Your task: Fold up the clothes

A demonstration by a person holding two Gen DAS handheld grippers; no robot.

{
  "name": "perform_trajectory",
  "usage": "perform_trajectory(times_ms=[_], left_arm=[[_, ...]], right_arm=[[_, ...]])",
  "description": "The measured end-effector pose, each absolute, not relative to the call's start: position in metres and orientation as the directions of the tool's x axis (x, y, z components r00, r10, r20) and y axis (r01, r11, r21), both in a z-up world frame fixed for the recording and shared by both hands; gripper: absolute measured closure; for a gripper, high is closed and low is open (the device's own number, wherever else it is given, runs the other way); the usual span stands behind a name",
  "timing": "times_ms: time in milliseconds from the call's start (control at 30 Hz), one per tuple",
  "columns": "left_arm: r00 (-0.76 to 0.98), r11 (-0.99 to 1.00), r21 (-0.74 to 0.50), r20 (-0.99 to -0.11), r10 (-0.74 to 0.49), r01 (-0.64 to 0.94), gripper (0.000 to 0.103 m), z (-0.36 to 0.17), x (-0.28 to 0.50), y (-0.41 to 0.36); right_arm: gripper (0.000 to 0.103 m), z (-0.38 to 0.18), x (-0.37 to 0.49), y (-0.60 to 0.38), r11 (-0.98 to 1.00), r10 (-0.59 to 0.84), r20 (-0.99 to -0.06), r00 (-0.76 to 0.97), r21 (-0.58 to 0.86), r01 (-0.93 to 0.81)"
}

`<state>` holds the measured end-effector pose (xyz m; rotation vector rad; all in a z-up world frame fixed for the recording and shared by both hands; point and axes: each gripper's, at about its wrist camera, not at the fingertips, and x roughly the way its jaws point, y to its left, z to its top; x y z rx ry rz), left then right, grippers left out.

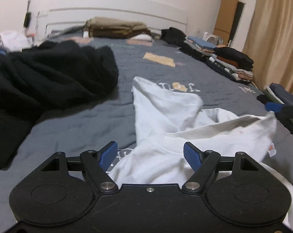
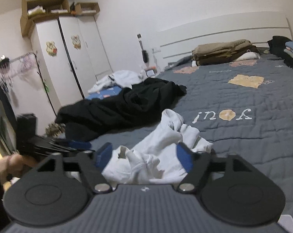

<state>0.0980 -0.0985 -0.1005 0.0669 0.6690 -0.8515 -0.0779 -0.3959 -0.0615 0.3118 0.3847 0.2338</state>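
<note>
Both grippers spread wide, gripping nothing. Left gripper (image 1: pixel 150 154) hovers over crumpled white cotton garment (image 1: pixel 165 120) lying on grey quilted bedspread (image 1: pixel 156 71), near the bed's foot edge. Right gripper (image 2: pixel 144 154) is over the same white garment (image 2: pixel 165 136), cloth bunched between its blue pads (image 2: pixel 183 159). Rumpled black garment pile (image 1: pixel 49 73) lies toward left edge; folded clothes stacks (image 1: pixel 224 58) along right edge.

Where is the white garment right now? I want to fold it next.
The white garment lies crumpled on the grey quilt, in front of both open grippers, right of the black clothing heap.
</note>
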Motion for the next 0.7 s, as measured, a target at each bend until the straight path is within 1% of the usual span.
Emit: perform_trajectory(times_ms=[100,200,333,367,433,467,500,533,567,600,700], left_arm=[[0.429,0.665,-0.261,-0.590,-0.684,0.700,0.029,-0.110,0.113,-0.100],[0.389,0.657,-0.311,-0.606,-0.693,0.687,0.029,-0.120,0.121,-0.103],[0.359,0.654,-0.347,-0.620,-0.698,0.672,0.029,-0.134,0.122,-0.104],[0.358,0.653,-0.350,-0.618,-0.700,0.671,0.032,-0.135,0.121,-0.104],[0.370,0.652,-0.342,-0.608,-0.702,0.677,0.048,-0.136,0.120,-0.104],[0.372,0.651,-0.338,-0.606,-0.703,0.679,0.071,-0.136,0.119,-0.105],[0.380,0.656,-0.328,-0.607,-0.698,0.680,0.087,-0.135,0.118,-0.105],[0.391,0.661,-0.312,-0.609,-0.690,0.682,0.090,-0.134,0.117,-0.106],[0.400,0.662,-0.303,-0.603,-0.690,0.686,0.095,-0.131,0.115,-0.105],[0.406,0.659,-0.299,-0.593,-0.695,0.690,0.098,-0.128,0.113,-0.103],[0.440,0.656,-0.282,-0.553,-0.707,0.700,0.100,-0.116,0.104,-0.097]], right_arm=[[0.018,-0.067,-0.070,-0.392,0.920,0.311,-0.339,0.888,0.341,-0.191],[0.018,-0.075,-0.063,-0.387,0.926,0.308,-0.365,0.878,0.326,-0.189],[0.018,-0.083,-0.057,-0.386,0.930,0.298,-0.388,0.872,0.326,-0.172],[0.018,-0.086,-0.055,-0.386,0.930,0.295,-0.394,0.870,0.325,-0.168],[0.021,-0.090,-0.052,-0.385,0.932,0.290,-0.405,0.867,0.325,-0.160],[0.029,-0.092,-0.051,-0.385,0.933,0.288,-0.411,0.865,0.325,-0.156],[0.049,-0.094,-0.049,-0.385,0.934,0.285,-0.417,0.863,0.324,-0.152],[0.061,-0.096,-0.048,-0.384,0.934,0.282,-0.422,0.861,0.324,-0.148],[0.077,-0.098,-0.046,-0.384,0.935,0.280,-0.428,0.860,0.324,-0.143],[0.084,-0.100,-0.045,-0.384,0.936,0.277,-0.433,0.858,0.323,-0.139],[0.091,-0.101,-0.043,-0.383,0.938,0.270,-0.437,0.858,0.322,-0.131]])
